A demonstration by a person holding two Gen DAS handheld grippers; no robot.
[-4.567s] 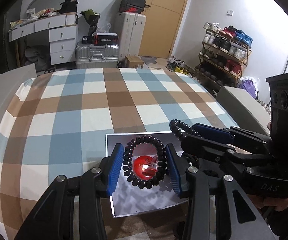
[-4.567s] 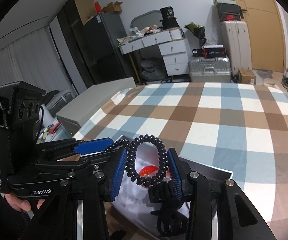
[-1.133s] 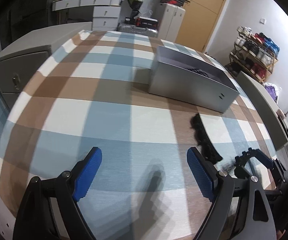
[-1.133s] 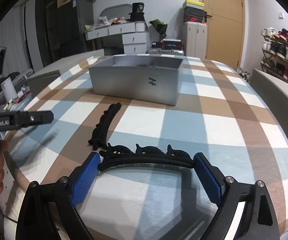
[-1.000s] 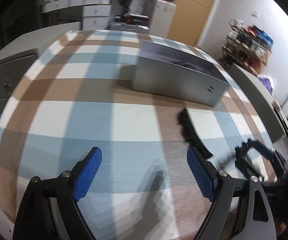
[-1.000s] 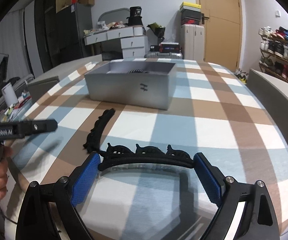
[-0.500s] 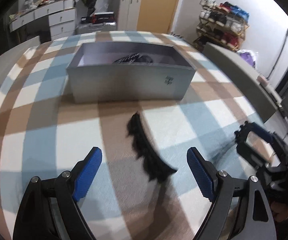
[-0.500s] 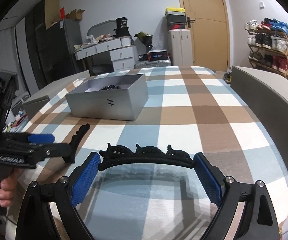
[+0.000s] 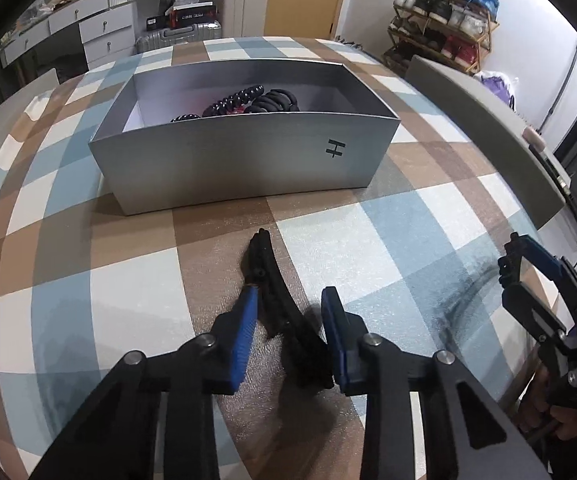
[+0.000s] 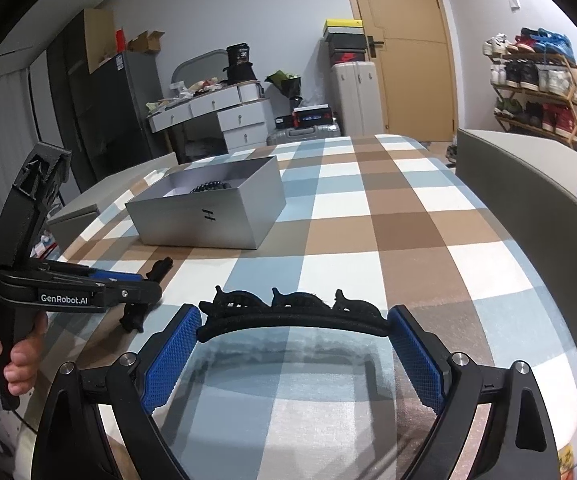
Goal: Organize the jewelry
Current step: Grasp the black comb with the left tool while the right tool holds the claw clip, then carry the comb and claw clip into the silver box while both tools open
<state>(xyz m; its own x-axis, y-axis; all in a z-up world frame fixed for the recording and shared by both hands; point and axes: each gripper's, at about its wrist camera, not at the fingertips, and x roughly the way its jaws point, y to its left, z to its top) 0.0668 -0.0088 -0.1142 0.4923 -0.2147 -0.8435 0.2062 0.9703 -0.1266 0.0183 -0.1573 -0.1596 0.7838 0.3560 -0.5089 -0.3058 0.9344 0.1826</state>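
Note:
A silver box stands on the checked tablecloth with black coil bracelets inside; it also shows in the right wrist view. A black curved hair clip lies in front of the box. My left gripper is low over it with its blue pads on either side, narrowed but with gaps showing. My right gripper holds a second black hair clip lengthwise between its pads, above the table's right front part.
Grey chair backs stand at the table's right edge and left edge. Behind the table are a white dresser, suitcases and a shoe rack.
My left gripper swung from the bare left part of the table to face the box, dropped over the loose hair clip and narrowed around it. The right gripper kept its clip and turned slightly.

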